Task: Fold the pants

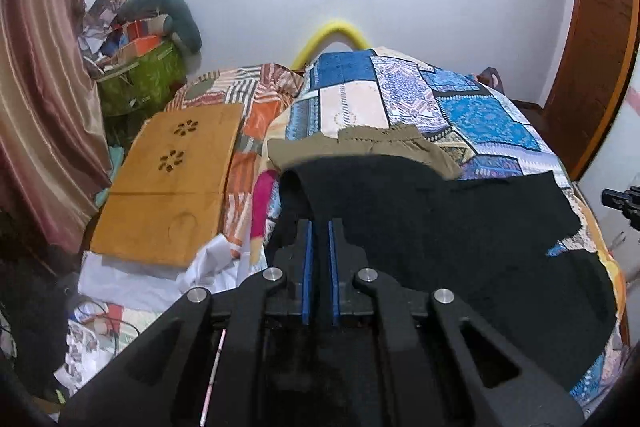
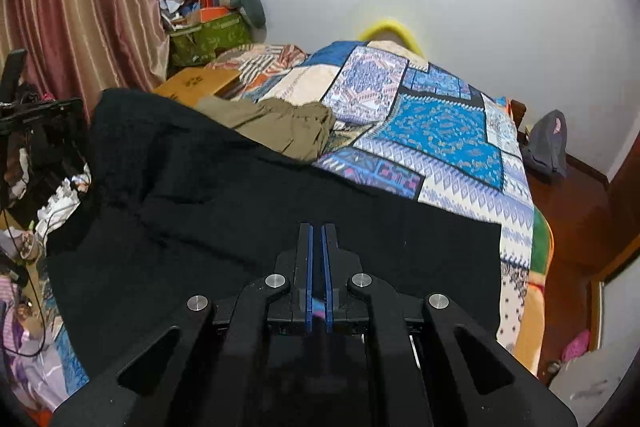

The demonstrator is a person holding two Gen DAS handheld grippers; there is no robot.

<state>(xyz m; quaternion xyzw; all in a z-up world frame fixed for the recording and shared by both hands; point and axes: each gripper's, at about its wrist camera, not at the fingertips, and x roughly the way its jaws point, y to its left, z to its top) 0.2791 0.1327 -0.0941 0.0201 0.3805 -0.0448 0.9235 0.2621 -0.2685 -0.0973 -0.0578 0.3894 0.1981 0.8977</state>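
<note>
black pants soft, limp, light; spread on bed ahead of both claws. best held at edge or hem. left claw clenched on raised pants fold. right claw nearly closed, low over cloth; grasp unclear. both point forward, level.

We see the black pants spread wide across the near end of the bed, their left edge lifted into a fold, their far edge overlapping the folded khaki pants.
</note>
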